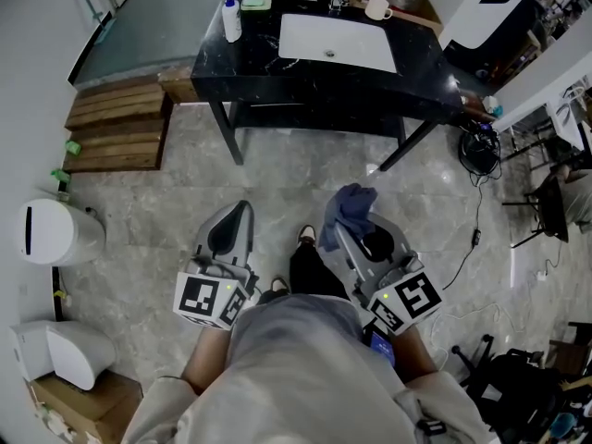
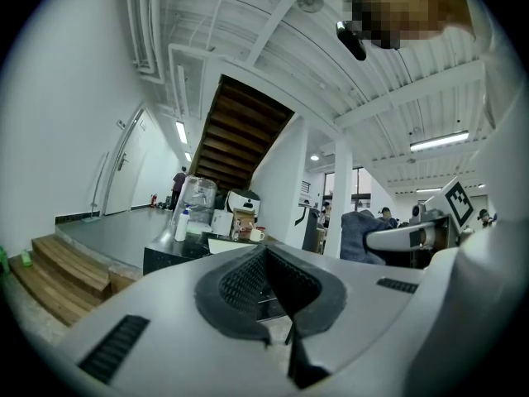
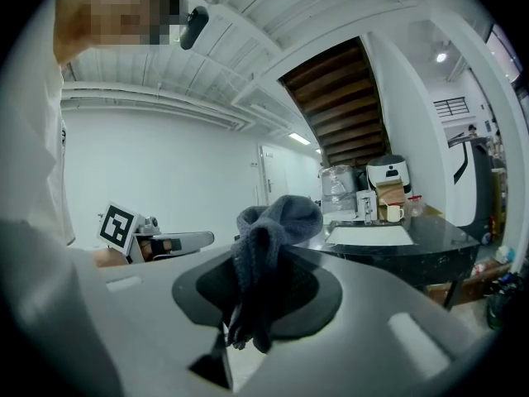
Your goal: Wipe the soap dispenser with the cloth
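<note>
Cloth [image 3: 277, 217], soft, limp and light, sits bunched in the right hand-held gripper [image 1: 347, 225], whose jaws are clamped on its lower folds; the left hand-held gripper [image 1: 240, 213] is closed on nothing. What looks like the soap dispenser [image 1: 231, 17], probably light and tippy, stands well ahead at the left end of the dark worktop [image 1: 250, 72], best steadied round its body.

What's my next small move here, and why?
Probably step toward the black counter and carry the cloth to the soap dispenser at its left end. The right gripper has its jaws clamped on the cloth, but the dispenser stands well away across the floor.
</note>
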